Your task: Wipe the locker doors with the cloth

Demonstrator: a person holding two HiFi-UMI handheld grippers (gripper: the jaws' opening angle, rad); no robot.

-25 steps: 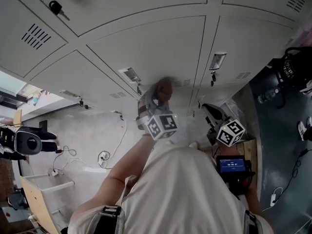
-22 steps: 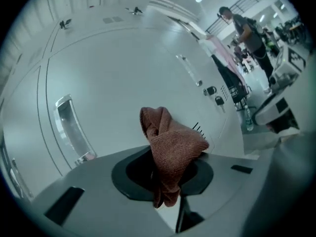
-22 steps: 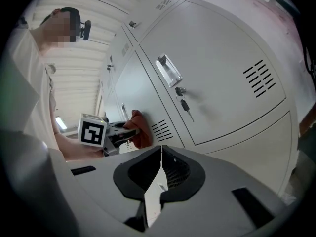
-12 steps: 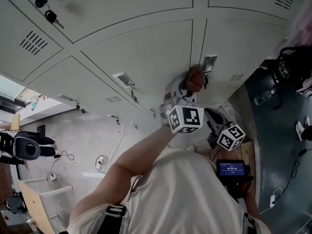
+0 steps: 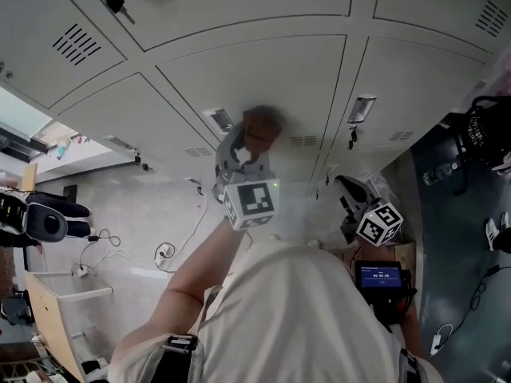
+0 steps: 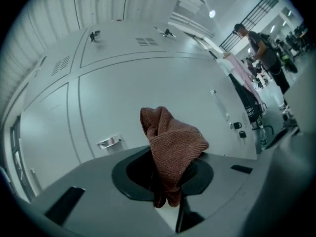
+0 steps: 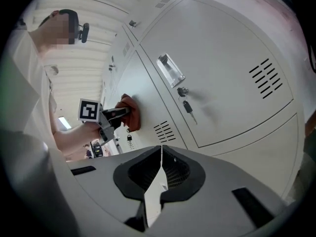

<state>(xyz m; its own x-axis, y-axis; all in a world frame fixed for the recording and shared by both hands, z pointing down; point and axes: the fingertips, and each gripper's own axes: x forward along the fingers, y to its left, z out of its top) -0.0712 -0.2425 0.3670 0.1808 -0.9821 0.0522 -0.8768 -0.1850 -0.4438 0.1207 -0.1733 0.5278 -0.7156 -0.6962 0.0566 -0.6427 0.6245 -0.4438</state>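
Note:
A brown cloth [image 5: 260, 124] is bunched against the middle grey locker door [image 5: 263, 70], just right of its handle [image 5: 217, 120]. My left gripper [image 5: 246, 144] is shut on it, arm stretched out to the door. In the left gripper view the cloth [image 6: 172, 141] sticks out from between the shut jaws and hides the fingertips. My right gripper [image 5: 348, 190] hangs low beside my body, off the lockers. Its jaws [image 7: 160, 168] are shut with nothing between them. From the right gripper view, the cloth [image 7: 132, 113] presses flat on the door.
Keys [image 5: 118, 1] hang from a lock at the upper left. The neighbouring door has a handle [image 5: 361, 107] with a key [image 7: 188, 107] below it. A black bag [image 5: 484, 124] sits at right, a small screen [image 5: 380, 275] at my waist, cables [image 5: 169, 254] on the floor.
The left gripper swept the cloth right to the neighbouring door's handle, then back left across the middle door. The right gripper has stayed low and shut.

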